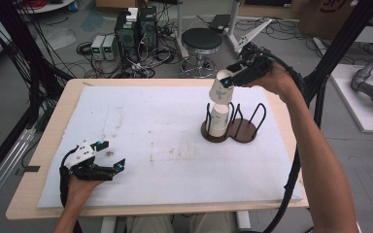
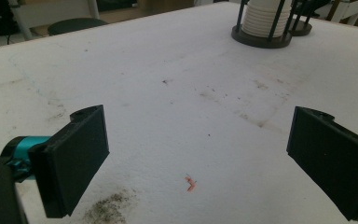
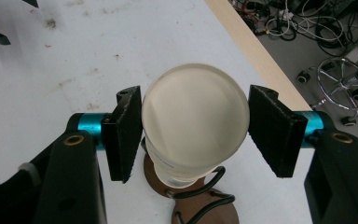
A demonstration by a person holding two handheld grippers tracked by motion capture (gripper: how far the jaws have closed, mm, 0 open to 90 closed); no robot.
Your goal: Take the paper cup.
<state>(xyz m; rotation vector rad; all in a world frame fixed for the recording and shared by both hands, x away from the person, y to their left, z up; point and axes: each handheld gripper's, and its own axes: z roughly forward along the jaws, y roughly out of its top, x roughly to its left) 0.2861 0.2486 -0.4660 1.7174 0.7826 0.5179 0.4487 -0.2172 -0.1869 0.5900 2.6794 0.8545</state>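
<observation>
My right gripper (image 1: 229,80) is shut on a white paper cup (image 1: 222,90), held tilted just above the stack of cups (image 1: 218,121) in a dark wire holder (image 1: 243,132). In the right gripper view both pads press the cup (image 3: 195,116) at its sides, with its wide round end facing the camera and the holder (image 3: 205,200) below. My left gripper (image 1: 112,154) rests at the mat's near left, jaws open and with nothing between them. The left gripper view has its jaws wide apart over bare mat, with the cup stack (image 2: 265,16) far off.
A stained white mat (image 1: 150,141) covers the wooden table (image 1: 43,145). The holder has a second bay (image 1: 250,121) with no cups in it. Past the far edge stand a black stool (image 1: 201,41) and boxes with cables (image 1: 131,34) on the floor.
</observation>
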